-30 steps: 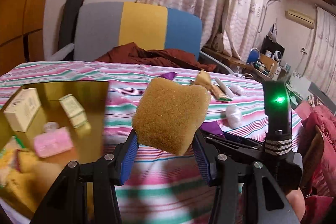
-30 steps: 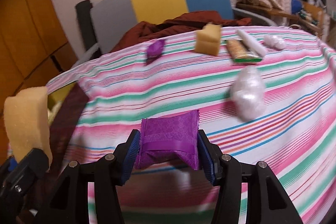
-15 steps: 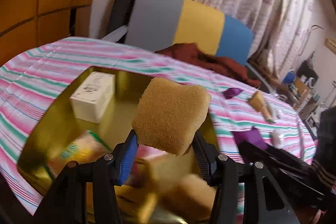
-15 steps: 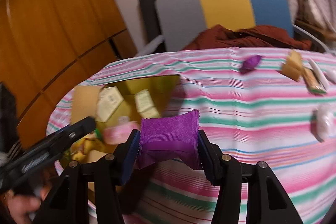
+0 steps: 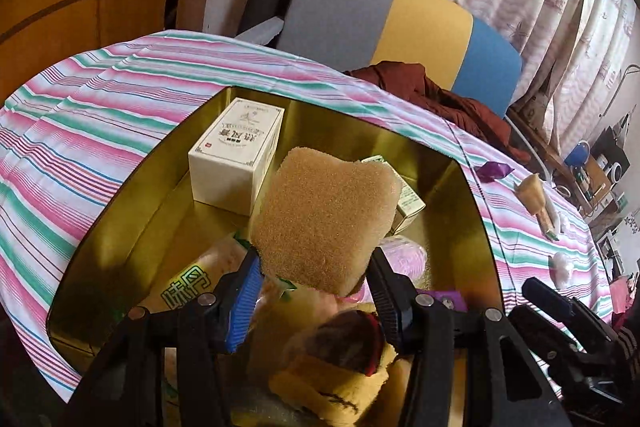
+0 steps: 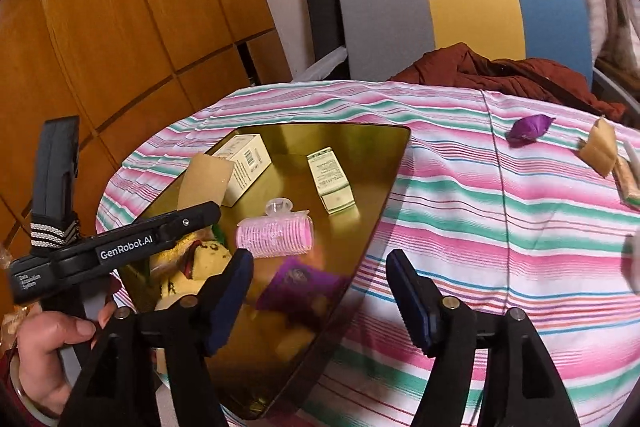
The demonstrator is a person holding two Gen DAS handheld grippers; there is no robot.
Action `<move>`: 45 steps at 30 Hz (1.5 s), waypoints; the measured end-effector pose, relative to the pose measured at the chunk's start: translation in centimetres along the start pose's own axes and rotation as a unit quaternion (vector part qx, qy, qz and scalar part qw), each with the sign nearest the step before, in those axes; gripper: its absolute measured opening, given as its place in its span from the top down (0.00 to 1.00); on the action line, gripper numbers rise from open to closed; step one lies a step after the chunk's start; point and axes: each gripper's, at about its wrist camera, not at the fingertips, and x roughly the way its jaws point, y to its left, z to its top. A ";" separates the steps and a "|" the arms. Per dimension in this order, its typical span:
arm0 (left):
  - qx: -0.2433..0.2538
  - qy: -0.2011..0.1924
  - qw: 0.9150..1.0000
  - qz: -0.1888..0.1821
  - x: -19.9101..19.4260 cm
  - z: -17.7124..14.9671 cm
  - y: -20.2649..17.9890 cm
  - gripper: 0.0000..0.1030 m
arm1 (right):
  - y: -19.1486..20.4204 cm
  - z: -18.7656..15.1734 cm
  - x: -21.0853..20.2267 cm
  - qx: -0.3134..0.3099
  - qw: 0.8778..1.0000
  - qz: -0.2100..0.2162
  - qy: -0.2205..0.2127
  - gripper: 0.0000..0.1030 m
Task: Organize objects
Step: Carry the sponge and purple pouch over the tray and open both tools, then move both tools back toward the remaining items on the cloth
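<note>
My left gripper point(image 5: 310, 291) is shut on a tan sponge point(image 5: 326, 215) and holds it above the gold tin tray point(image 5: 120, 211). It shows in the right wrist view point(image 6: 200, 217) with the sponge point(image 6: 204, 179) over the tray's left part. My right gripper point(image 6: 320, 291) is open and empty above the tray's near right rim point(image 6: 376, 219). The purple packet point(image 6: 300, 285) lies in the tray just beyond it. In the tray are a white box point(image 5: 236, 155), a small green-print box point(image 6: 332, 179), a pink hair roller point(image 6: 274, 235) and a yellow plush toy point(image 6: 196, 267).
On the striped tablecloth point(image 6: 500, 227) to the right lie a purple wrapped candy point(image 6: 528, 127), another tan sponge point(image 6: 598, 147), a snack bar point(image 6: 628, 183) and a white wrapped item point(image 5: 560, 265). A grey-yellow-blue chair point(image 6: 460, 11) with brown cloth point(image 6: 500, 71) stands behind the table.
Both grippers swung left over the gold tray. My right gripper opened and the purple packet dropped into the tray. The left gripper still holds the sponge.
</note>
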 end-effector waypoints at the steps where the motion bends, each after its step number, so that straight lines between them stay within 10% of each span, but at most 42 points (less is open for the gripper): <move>1: 0.001 0.002 1.000 -0.001 0.1 0.0 0.0 0.48 | -0.2 0.0 -0.1 0.005 1.000 0.000 0.000 0.29; 10: -0.004 -0.010 0.999 0.038 0.0 0.2 0.2 0.27 | -1.5 -0.6 -0.7 0.035 0.999 -0.001 -0.002 0.28; 21: -0.048 -0.092 0.992 0.068 -3.7 0.9 1.2 0.26 | -3.0 -1.0 -1.5 0.059 0.998 -0.013 -0.009 0.27; 29: -0.059 -0.101 0.993 0.024 -4.7 0.9 -0.1 0.26 | -4.8 -1.1 -2.3 0.085 0.996 -0.031 -0.013 0.26; 45: 0.091 -0.032 0.991 -0.094 -3.8 -3.3 -10.9 0.26 | -12.1 -1.9 -4.4 0.118 0.985 -0.129 -0.005 0.22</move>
